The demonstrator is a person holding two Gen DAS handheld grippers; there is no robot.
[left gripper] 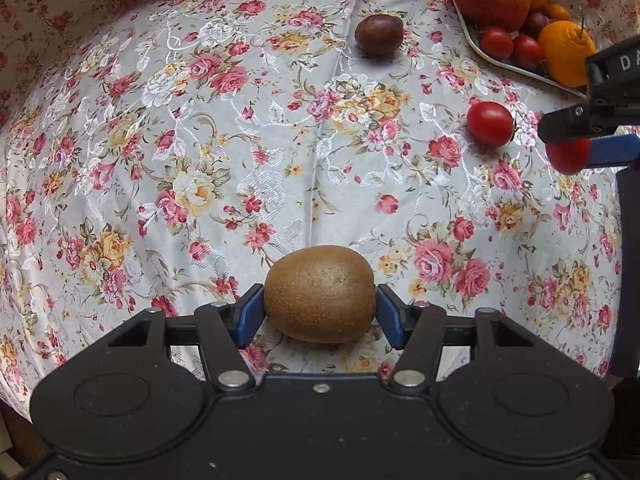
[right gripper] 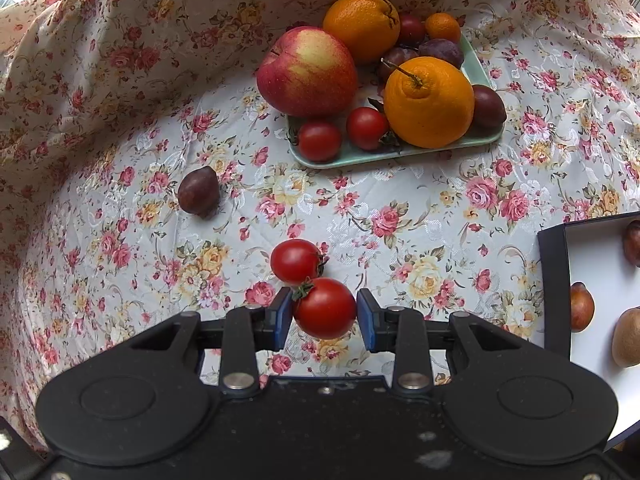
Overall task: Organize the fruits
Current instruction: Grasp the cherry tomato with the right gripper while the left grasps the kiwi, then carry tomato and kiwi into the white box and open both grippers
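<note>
The left hand-held gripper (left gripper: 320, 312) is clamping a kiwi (left gripper: 320, 294) between its pads, while the right hand-held gripper (right gripper: 324, 316) is gripping a tomato (right gripper: 325, 308), both lifted for sorting; the tray (right gripper: 400, 154) is lying well ahead.

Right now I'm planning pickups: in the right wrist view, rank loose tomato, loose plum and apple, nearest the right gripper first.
1. Loose tomato, just beyond the right gripper.
2. Loose plum, farther, to the left.
3. Apple, farthest, on the tray.
</note>
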